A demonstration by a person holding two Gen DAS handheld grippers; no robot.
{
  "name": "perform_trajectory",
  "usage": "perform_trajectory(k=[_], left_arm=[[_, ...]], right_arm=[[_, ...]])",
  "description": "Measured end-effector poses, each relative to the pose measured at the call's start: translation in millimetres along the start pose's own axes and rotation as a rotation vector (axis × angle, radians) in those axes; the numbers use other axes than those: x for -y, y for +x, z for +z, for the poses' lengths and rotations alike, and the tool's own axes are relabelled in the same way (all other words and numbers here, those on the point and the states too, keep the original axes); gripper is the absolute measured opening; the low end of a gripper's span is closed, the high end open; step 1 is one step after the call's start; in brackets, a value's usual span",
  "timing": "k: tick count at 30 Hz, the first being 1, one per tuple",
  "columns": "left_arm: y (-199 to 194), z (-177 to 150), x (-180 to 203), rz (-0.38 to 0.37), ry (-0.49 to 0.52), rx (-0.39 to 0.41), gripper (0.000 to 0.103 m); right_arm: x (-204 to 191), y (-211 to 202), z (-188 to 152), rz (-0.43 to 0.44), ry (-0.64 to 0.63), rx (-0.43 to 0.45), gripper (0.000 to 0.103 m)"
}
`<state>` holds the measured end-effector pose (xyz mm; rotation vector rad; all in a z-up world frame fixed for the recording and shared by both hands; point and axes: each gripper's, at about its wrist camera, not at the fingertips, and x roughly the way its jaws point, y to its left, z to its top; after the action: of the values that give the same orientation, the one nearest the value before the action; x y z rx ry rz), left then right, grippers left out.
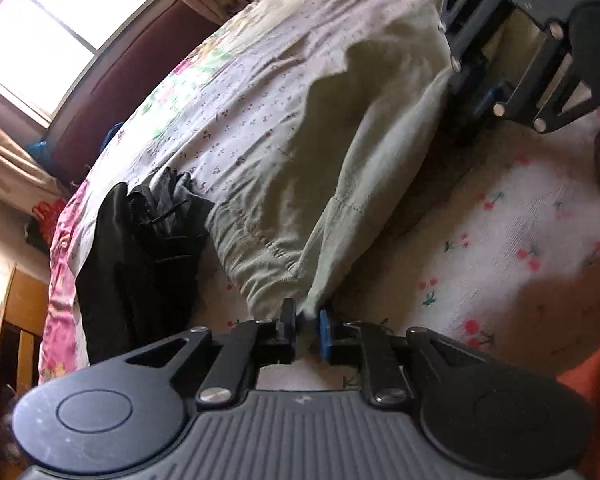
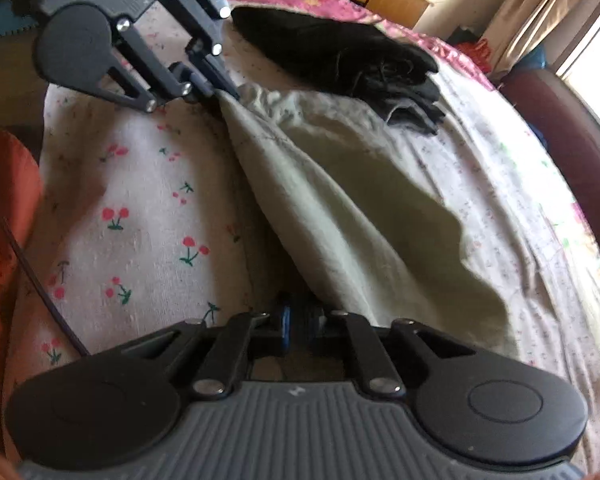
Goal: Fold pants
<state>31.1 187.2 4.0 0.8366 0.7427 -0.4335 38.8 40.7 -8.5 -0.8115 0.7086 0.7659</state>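
Pale green pants (image 1: 308, 160) lie on the cherry-print bed sheet (image 1: 500, 240), lifted along one edge between my two grippers. My left gripper (image 1: 307, 318) is shut on the waistband end of the pants; it also shows in the right wrist view (image 2: 216, 90), pinching the gathered waistband. My right gripper (image 2: 300, 318) is shut on the other end of the pants (image 2: 340, 208); it shows in the left wrist view (image 1: 476, 92) at the top right. The cloth stretches in a raised fold between them.
A folded black garment (image 1: 140, 248) lies on the bed beside the waistband, also seen in the right wrist view (image 2: 340, 56). A dark red headboard (image 1: 132, 80), a window (image 1: 56, 28) and curtains stand beyond. Orange clothing (image 2: 0, 220) is at the near edge.
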Motion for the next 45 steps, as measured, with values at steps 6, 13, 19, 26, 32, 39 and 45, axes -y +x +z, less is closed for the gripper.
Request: perform_trajectory(k=[6,13,19,26,32,39,45], left_arm=[[-21.0,-2.0,-25.5,0.029,-0.080,0.000,0.033],[-32.5,39.4,-29.7,0.000,-0.163,0.181,0.037],[33.1,88.7,7.3,-0.095,-0.140,0.227,0.038],[76.3,69.2,-2.2,-0.098,-0.230,0.103,0.039],[77.5,72.5,7.9,-0.085,-0.211,0.105,0.039],[77.7,72.1,9.2,-0.083,-0.274,0.098,0.040],[87.1,76.1,7.3,-0.096,-0.274,0.089,0.042]], right_arm=[[64.4,-42.0,-9.0,-0.012,0.202,0.065,0.049],[151.1,-35.1,-16.2,0.012,0.405,0.069,0.055],[202.3,27.6,-51.6,-0.007,0.451,-0.096,0.055],[175.1,1.2,-105.9,0.352,0.435,-0.210,0.055],[222.7,-9.6,-87.6,0.323,0.508,-0.029,0.055],[260.1,51.4,-90.2,0.458,0.547,-0.129,0.055],[239.4,18.5,-89.3,0.631,0.451,-0.125,0.055]])
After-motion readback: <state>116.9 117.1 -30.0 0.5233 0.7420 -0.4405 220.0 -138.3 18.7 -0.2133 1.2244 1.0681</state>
